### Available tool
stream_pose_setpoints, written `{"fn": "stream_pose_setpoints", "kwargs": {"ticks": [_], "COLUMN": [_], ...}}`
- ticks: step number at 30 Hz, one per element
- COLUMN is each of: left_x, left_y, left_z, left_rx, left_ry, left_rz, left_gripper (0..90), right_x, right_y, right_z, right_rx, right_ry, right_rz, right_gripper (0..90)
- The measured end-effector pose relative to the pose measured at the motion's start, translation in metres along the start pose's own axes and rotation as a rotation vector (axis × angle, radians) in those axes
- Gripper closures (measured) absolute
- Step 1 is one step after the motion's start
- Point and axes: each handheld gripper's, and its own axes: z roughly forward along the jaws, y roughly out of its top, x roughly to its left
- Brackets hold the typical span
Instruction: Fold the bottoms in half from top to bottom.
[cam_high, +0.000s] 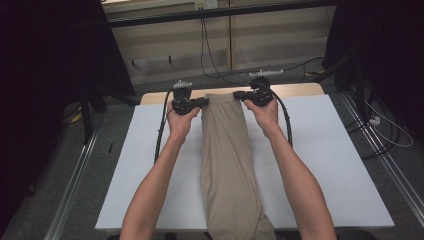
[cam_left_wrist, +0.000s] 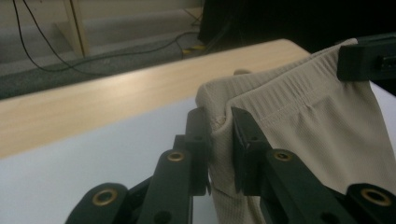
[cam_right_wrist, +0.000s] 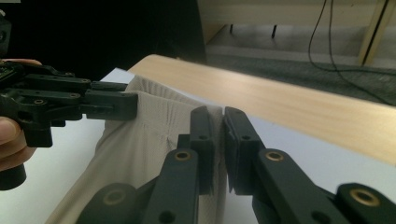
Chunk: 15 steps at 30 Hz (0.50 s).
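Observation:
A pair of beige trousers (cam_high: 227, 155) lies folded lengthwise down the middle of the white table cover (cam_high: 320, 150), its elastic waistband (cam_left_wrist: 299, 88) at the far end. My left gripper (cam_high: 202, 102) is shut on the waistband's left corner, with cloth pinched between its jaws (cam_left_wrist: 222, 135). On the opposite corner, my right gripper (cam_high: 241, 96) is shut on the same waistband (cam_right_wrist: 149, 102), fabric squeezed between its jaws (cam_right_wrist: 219, 135). The two grippers face each other across the waistband. The trouser legs hang over the near table edge.
A bare wooden strip (cam_high: 300, 89) of the table runs along the far edge beyond the white cover. Cables (cam_high: 210, 55) trail on the grey floor behind. Metal rails (cam_high: 75, 180) flank the table on both sides.

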Motion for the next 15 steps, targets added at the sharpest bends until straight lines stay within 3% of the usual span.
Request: {"fn": "stream_pose_setpoints", "kwargs": {"ticks": [7,12,15], "left_x": [-0.007,-0.016,-0.024], "left_y": [0.041,0.073,0.080], "left_z": [0.005,0.000,-0.007], "left_rx": [-0.044,-0.089,-0.101], "left_ry": [-0.018,-0.025,-0.041], "left_rz": [0.044,0.099,0.125], "left_gripper": [78.5,78.4,78.4], "right_x": [-0.011,-0.014,-0.016], "right_y": [0.030,0.056,0.066], "right_z": [-0.015,-0.029,-0.039], "right_rx": [-0.062,-0.105,-0.134], "right_ry": [-0.026,-0.048,-0.045], "right_rz": [0.009,0.001,0.003], "right_gripper": [82.8,82.9,82.8]}}
